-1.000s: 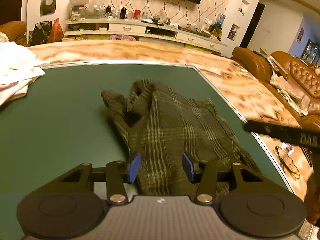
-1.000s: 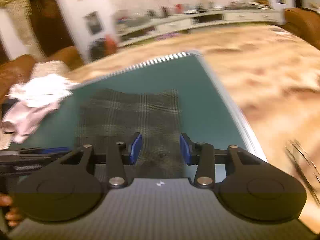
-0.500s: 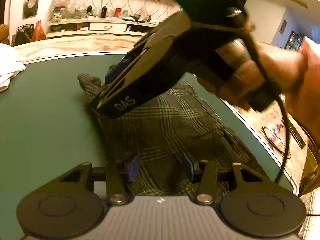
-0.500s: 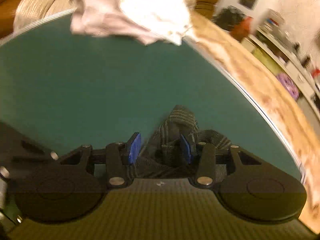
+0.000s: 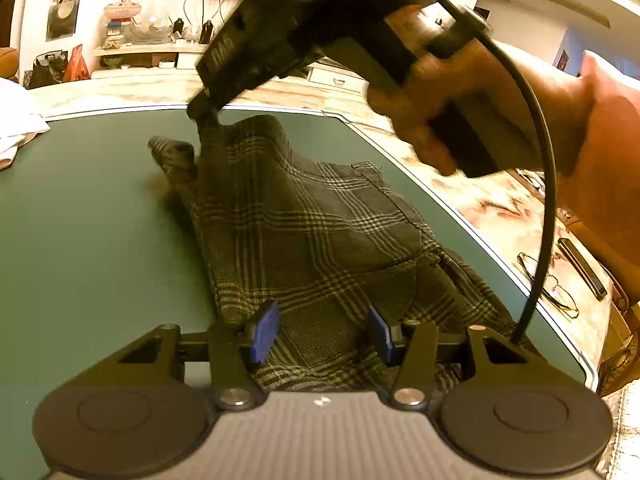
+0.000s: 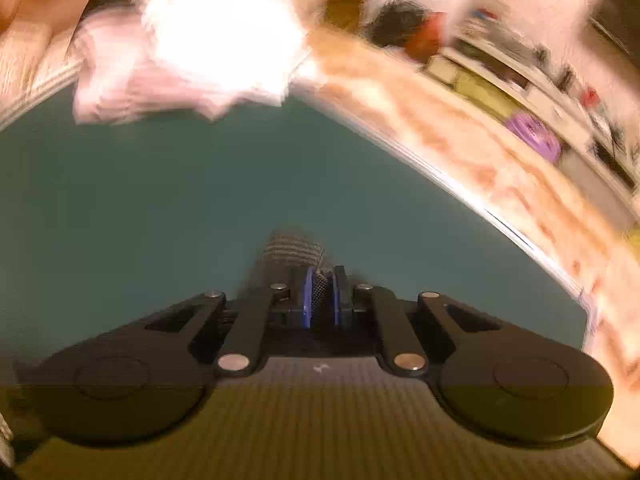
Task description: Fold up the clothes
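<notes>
The plaid garment (image 5: 304, 232) lies on the green tabletop (image 5: 92, 240), near its right edge. The right gripper (image 6: 320, 300) is closed on the far end of the cloth and holds this end above the tabletop. The left gripper (image 5: 322, 332) is wide open over the near end. White clothes (image 6: 208, 44) lie at the far corner.
</notes>
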Available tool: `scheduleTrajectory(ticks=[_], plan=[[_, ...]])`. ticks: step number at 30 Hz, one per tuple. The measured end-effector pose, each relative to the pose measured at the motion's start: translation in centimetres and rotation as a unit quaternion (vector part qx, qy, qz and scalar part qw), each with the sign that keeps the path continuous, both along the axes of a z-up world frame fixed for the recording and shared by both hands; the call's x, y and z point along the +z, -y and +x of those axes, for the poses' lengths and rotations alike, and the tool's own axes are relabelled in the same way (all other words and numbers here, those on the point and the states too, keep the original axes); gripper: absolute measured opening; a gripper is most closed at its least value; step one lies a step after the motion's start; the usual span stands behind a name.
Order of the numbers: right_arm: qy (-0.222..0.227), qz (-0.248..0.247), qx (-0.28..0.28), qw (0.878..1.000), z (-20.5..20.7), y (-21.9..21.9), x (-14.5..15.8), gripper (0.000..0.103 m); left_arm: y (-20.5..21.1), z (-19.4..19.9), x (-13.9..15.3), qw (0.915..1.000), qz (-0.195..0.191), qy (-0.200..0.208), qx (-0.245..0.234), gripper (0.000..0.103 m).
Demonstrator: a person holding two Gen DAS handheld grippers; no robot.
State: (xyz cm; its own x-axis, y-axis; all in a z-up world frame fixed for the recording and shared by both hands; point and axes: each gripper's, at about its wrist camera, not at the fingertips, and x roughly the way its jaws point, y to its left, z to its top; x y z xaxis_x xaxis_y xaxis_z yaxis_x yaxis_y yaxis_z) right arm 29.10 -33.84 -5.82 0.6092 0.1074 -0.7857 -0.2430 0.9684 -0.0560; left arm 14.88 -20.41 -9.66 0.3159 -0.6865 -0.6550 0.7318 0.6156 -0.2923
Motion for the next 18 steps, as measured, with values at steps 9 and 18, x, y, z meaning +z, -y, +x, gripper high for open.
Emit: scheduleTrajectory(ticks=[9,18], plan=[[-0.014,0.231,-0.114,0.966,2.3,6.6,-1.5,0.005,0.2,-0.1,0.2,0.9999,0.002,0.006,0.009,0.055],[-0.020,0.123,-0.036,0.992,0.1,2.0,2.3,0.064,1.0,-0.5,0.3,0.9997,-0.003,0.001,0.023,0.065]])
